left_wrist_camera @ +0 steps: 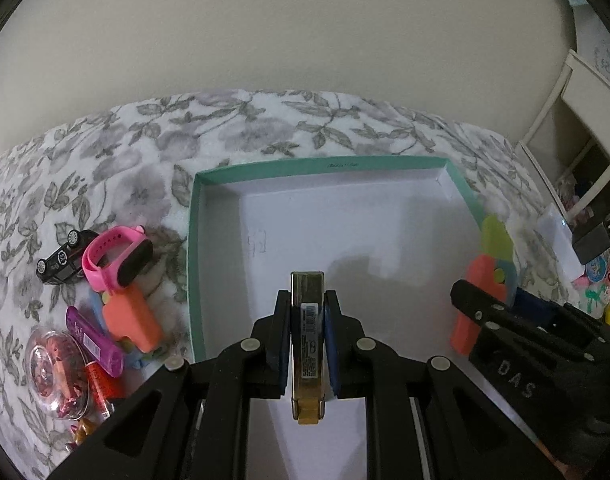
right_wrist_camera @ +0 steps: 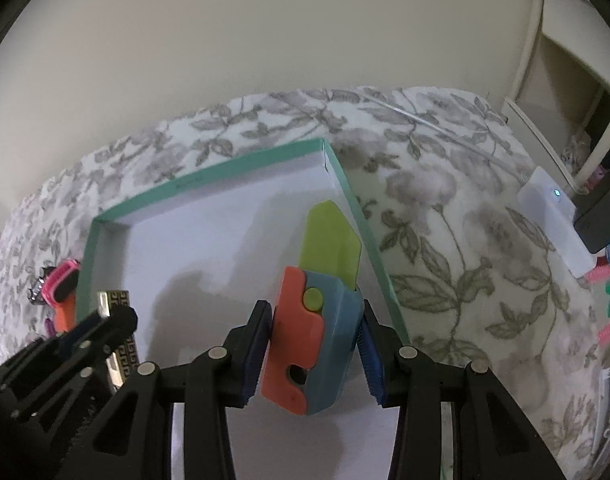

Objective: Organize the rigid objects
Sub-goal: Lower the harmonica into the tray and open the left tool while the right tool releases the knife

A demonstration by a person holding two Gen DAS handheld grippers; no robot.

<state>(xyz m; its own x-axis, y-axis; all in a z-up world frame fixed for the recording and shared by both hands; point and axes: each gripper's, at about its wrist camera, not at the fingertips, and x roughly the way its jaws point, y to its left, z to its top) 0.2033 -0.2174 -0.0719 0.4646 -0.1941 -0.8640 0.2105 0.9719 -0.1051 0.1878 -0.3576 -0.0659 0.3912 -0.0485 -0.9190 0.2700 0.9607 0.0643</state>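
A shallow teal-rimmed box point(left_wrist_camera: 265, 168) with a white floor lies on the floral bedspread; it also shows in the right wrist view point(right_wrist_camera: 209, 178). My left gripper point(left_wrist_camera: 307, 312) is shut on a slim gold case point(left_wrist_camera: 307, 344) and holds it above the box floor. My right gripper point(right_wrist_camera: 317, 344) is shut on an orange, blue and green toy knife point(right_wrist_camera: 317, 320) above the box's right side. The toy knife point(left_wrist_camera: 489, 272) also shows at the right in the left wrist view, and the gold case point(right_wrist_camera: 119, 332) shows at the left in the right wrist view.
Left of the box lie a pink watch point(left_wrist_camera: 113, 256), a black toy car point(left_wrist_camera: 63, 260), another orange toy point(left_wrist_camera: 135, 320), a purple tube point(left_wrist_camera: 95, 340) and a clear round case point(left_wrist_camera: 53, 376). A white device point(right_wrist_camera: 553, 216) and small colourful items point(right_wrist_camera: 609, 292) lie at the right.
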